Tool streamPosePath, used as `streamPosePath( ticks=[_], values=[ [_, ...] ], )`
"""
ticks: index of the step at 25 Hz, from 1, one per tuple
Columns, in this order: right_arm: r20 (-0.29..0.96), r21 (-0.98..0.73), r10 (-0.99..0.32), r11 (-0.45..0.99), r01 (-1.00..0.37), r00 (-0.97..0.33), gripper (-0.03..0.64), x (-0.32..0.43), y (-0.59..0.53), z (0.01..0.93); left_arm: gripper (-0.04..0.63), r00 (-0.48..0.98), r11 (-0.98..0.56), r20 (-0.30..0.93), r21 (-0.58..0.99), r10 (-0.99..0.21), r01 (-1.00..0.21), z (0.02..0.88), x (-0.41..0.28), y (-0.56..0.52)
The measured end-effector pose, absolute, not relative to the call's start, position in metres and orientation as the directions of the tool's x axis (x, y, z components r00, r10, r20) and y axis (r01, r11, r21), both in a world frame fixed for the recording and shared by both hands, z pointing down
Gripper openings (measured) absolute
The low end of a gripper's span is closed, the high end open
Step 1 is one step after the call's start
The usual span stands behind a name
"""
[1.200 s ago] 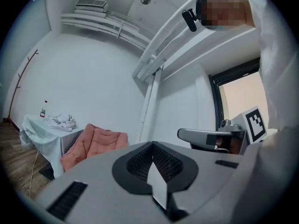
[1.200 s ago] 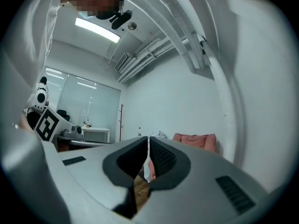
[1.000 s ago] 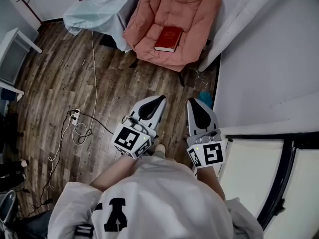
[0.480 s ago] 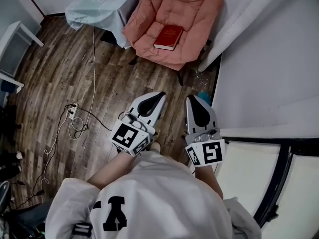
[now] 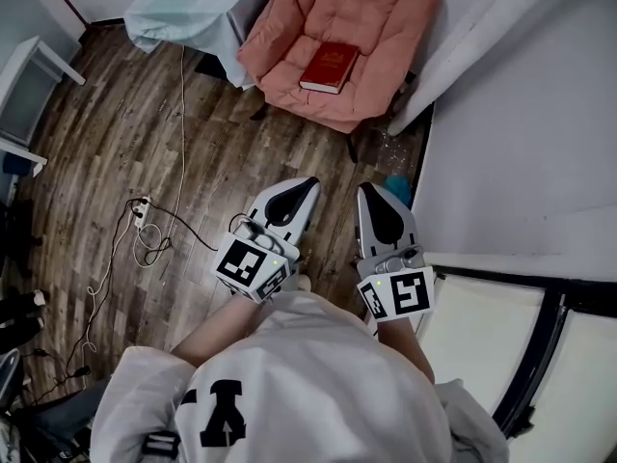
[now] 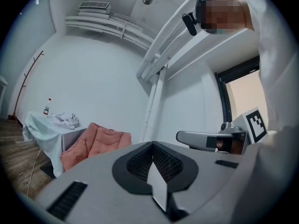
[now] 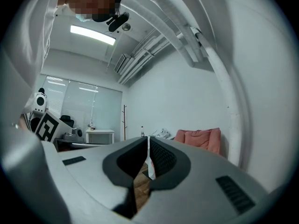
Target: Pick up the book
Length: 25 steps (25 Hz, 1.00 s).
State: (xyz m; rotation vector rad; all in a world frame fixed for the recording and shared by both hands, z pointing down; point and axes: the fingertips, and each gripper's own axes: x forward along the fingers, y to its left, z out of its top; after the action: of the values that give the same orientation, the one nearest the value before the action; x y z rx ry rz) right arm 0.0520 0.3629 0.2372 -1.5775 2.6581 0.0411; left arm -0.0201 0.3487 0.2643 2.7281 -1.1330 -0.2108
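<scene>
A red book (image 5: 330,67) lies flat on the seat of a pink armchair (image 5: 376,13) at the top of the head view. Both grippers are held close to the person's chest, far short of the chair. The left gripper (image 5: 310,181) points toward the chair with its jaws shut and nothing between them. Just right of it, the right gripper (image 5: 366,190) is also shut and empty. In the left gripper view the armchair (image 6: 96,141) shows ahead at lower left and the book is hidden. The right gripper view shows the armchair (image 7: 198,138) past its shut jaws.
A table under a pale cloth (image 5: 188,19) with crumpled fabric stands left of the chair. Cables and a power strip (image 5: 145,228) lie on the wood floor at left. A white wall (image 5: 521,114) and a dark-framed window (image 5: 540,355) run along the right. A small blue thing (image 5: 397,187) lies by the wall.
The chair and book have shifted slightly up and to the right in the head view. Both grippers remain shut and held together in front of the person.
</scene>
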Motion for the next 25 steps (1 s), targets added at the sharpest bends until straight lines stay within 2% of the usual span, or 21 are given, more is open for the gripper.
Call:
streamPosePath(
  ticks=[11,19,25],
  values=[
    [-0.054,0.0,-0.902,0.429,-0.903,-0.428,0.035,0.05,0.236,0.239,0.002,0.738,-0.735,-0.087,0.22,-0.669,-0.641,0.263,-0.02,0.217],
    [-0.09,-0.024,-0.92,0.385,-0.923,-0.381,0.035,0.025,0.126,0.228,0.002,0.765,-0.763,-0.084,0.195,-0.639,-0.616,0.251,-0.045,0.105],
    [-0.08,-0.034,-0.93,0.362,-0.932,-0.359,0.035,0.021,0.09,0.233,0.002,0.776,-0.769,-0.075,0.225,-0.626,-0.598,0.261,-0.05,0.067]
  ],
)
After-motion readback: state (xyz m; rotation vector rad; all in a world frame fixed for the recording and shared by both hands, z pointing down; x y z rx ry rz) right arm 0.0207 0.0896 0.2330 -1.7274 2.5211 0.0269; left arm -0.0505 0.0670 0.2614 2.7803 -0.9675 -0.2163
